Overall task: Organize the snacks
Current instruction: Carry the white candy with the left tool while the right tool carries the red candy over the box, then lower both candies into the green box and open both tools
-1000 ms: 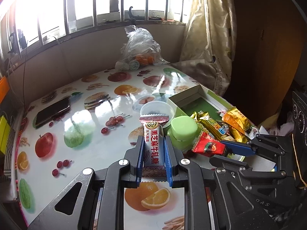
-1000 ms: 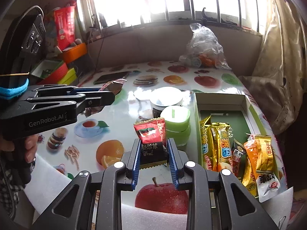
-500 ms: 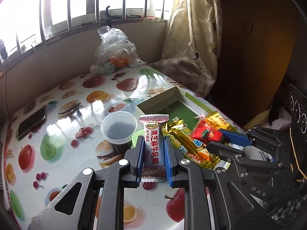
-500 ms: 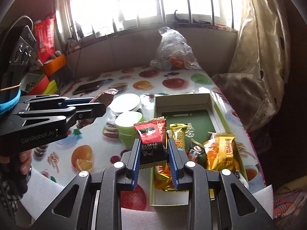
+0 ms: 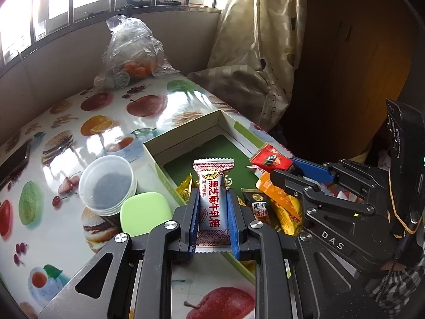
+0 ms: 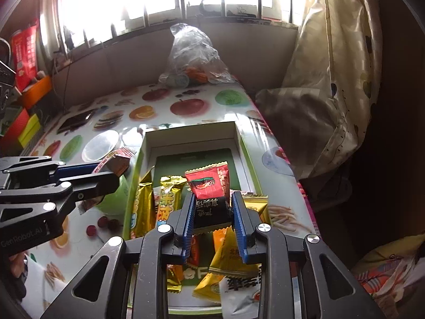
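My left gripper (image 5: 212, 199) is shut on a white and red candy packet (image 5: 213, 199) and holds it above the near left part of the green-lined open box (image 5: 186, 135). My right gripper (image 6: 212, 207) is shut on a red and black snack packet (image 6: 208, 186) above the pile of gold and orange snack packets (image 6: 164, 202) in the same box (image 6: 191, 130). Each gripper shows in the other's view: the right one (image 5: 281, 167) to the right, the left one (image 6: 111, 170) at the box's left wall.
A clear plastic tub (image 5: 107, 183) and a green lidded container (image 5: 144, 212) stand left of the box. A plastic bag of fruit (image 5: 131, 53) sits at the table's far edge. A phone (image 6: 75, 119) lies far left. A curtain (image 6: 332, 79) hangs right.
Both grippers have moved right and forward with their packets, from over the tablecloth and containers to above the box.
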`<state>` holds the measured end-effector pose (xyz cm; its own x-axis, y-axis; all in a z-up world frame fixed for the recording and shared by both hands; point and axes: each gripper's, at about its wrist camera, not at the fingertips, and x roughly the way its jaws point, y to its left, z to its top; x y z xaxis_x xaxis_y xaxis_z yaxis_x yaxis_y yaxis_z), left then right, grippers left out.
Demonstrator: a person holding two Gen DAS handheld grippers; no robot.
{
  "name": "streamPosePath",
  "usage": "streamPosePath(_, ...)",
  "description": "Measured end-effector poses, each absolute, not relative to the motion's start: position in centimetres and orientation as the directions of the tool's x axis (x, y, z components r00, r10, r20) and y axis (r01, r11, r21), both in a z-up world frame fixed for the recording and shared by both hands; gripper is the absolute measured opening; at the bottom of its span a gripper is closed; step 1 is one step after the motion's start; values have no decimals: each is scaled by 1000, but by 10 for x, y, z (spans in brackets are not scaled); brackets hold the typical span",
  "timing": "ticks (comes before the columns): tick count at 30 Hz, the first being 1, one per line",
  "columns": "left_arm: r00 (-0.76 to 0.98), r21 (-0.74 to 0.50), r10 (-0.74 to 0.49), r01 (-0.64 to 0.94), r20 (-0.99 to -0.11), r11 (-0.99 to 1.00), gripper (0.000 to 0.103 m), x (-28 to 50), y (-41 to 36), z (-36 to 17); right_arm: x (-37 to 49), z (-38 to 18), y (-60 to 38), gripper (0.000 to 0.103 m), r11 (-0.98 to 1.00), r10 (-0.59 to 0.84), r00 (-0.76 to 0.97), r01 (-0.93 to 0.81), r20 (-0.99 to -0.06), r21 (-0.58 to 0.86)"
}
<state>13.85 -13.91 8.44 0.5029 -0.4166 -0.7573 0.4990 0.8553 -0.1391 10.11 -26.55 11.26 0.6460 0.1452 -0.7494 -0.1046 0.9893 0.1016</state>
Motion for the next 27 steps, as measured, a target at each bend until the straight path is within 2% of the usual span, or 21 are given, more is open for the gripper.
streamPosePath(10,449,-141,-388,490,-805,860,20,147,-163,58,131,90,-275,26,988,143,607,-134,-782,77)
streamPosePath(23,442,-128,-353,462,-825,878,21,150,-173,46,147,78,-274,27,981,169,592,-178,-788,78)
streamPosePath(27,445,-129,-344,445,-827,886,22,151,-172,46,147,78,-272,32,977,185,590,-195,-786,84)
